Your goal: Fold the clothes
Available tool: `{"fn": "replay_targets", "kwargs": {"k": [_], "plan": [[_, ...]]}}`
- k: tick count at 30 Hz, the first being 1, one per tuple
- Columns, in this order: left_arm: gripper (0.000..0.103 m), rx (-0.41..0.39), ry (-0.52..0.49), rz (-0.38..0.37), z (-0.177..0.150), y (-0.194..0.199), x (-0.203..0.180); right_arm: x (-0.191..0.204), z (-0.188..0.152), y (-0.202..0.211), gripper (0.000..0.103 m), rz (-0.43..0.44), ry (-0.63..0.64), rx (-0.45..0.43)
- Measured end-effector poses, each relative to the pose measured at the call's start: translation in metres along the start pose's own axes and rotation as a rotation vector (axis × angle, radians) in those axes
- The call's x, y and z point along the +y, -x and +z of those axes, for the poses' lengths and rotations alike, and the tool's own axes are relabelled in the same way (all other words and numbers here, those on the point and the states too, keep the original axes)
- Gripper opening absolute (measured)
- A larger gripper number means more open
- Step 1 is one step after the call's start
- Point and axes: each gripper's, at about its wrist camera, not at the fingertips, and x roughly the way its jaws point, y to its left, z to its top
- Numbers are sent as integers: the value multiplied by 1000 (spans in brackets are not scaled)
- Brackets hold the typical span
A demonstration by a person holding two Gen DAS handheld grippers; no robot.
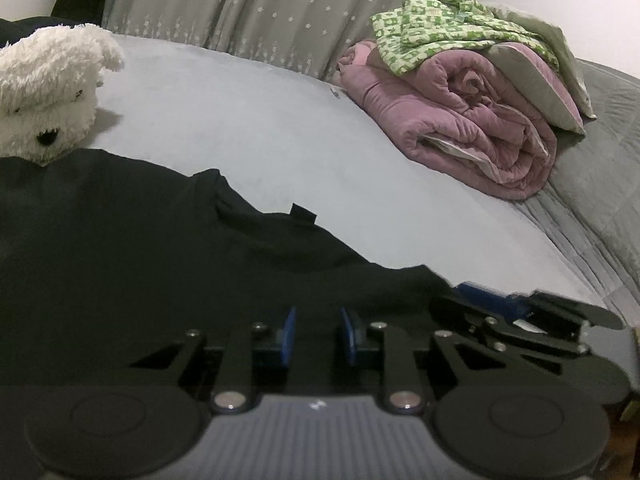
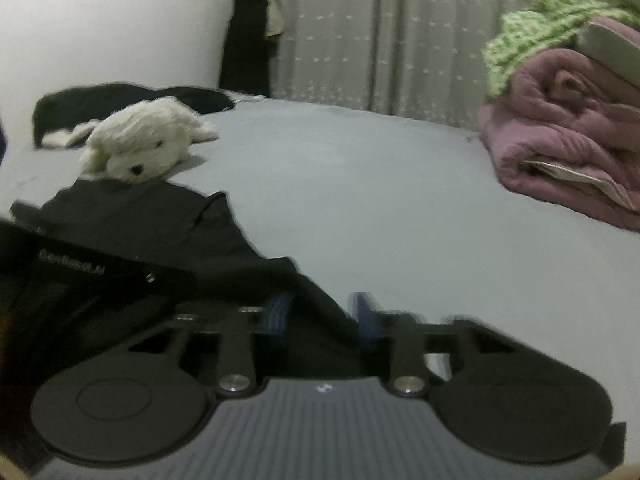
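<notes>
— What sort of place is this?

— A bedroom in a home. A bed [image 1: 248,128] with a pale grey sheet fills the middle of both views.

— What else says so?

— A rolled pink quilt [image 1: 472,120] lies at the right with a green checked cloth [image 1: 432,36] on top. A white plush dog [image 1: 48,92] sits at the left. Grey curtains [image 1: 240,4] with small white flowers hang across the top.

— And the dark shape at upper centre of the right view?

— Probably hanging clothes [image 2: 248,36]; it is too blurred to be sure.
</notes>
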Motion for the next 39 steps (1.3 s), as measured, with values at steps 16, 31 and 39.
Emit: {"fn": "replay_targets", "kwargs": {"k": [16, 31, 39], "plan": [[37, -144, -22, -313, 3, 31, -13, 45, -1, 11, 5, 204, 174, 146], [18, 81, 110, -206, -10, -18, 11, -30, 23, 33, 52, 42, -221, -13], [22, 29, 116, -209, 1, -1, 22, -32, 21, -19, 52, -57, -69, 188]]}}
